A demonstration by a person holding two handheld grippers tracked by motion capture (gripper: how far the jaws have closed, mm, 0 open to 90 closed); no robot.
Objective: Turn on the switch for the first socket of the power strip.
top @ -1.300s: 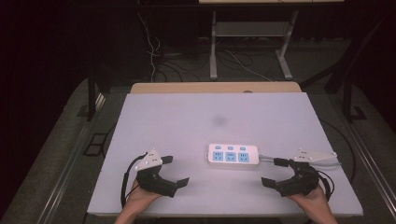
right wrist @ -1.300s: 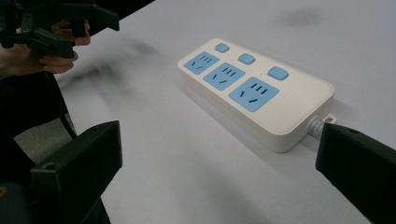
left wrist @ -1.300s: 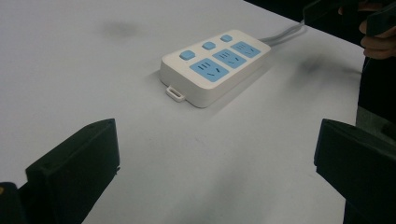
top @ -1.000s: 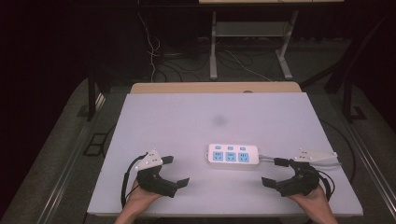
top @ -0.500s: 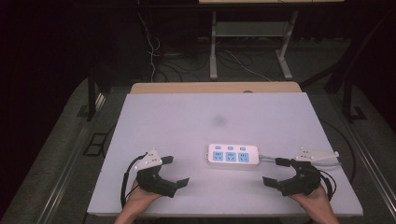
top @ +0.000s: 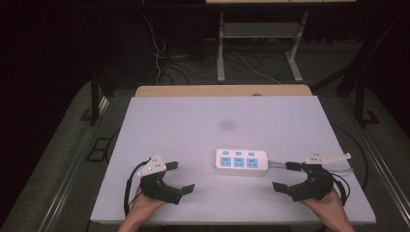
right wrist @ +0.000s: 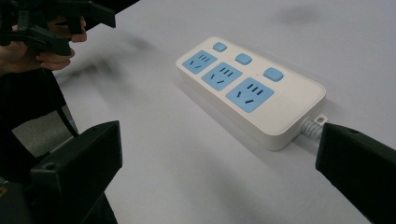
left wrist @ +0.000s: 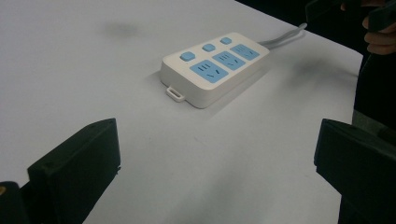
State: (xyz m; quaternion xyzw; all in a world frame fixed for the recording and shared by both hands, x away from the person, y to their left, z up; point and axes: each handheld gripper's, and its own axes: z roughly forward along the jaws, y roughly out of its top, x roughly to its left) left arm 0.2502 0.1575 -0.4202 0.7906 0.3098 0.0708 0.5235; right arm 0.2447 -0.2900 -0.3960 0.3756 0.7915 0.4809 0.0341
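Observation:
A white power strip (top: 241, 161) with three blue sockets and three blue buttons lies flat on the white table (top: 203, 125), right of centre near the front. Its grey cord (top: 278, 165) runs off to the right. My left gripper (top: 180, 176) rests at the front left, open and empty, pointing toward the power strip (left wrist: 215, 67). My right gripper (top: 286, 176) sits at the front right, open and empty, just right of the power strip (right wrist: 250, 91), with the cord end (right wrist: 312, 125) next to its right jaw.
A faint dark smudge (top: 226, 125) marks the table's middle. A wooden strip (top: 222, 91) borders the far edge. Beyond it, table legs (top: 221, 48) and cables (top: 159, 53) lie on the dark floor. A white plug piece (top: 327, 157) lies at the right, by the right gripper.

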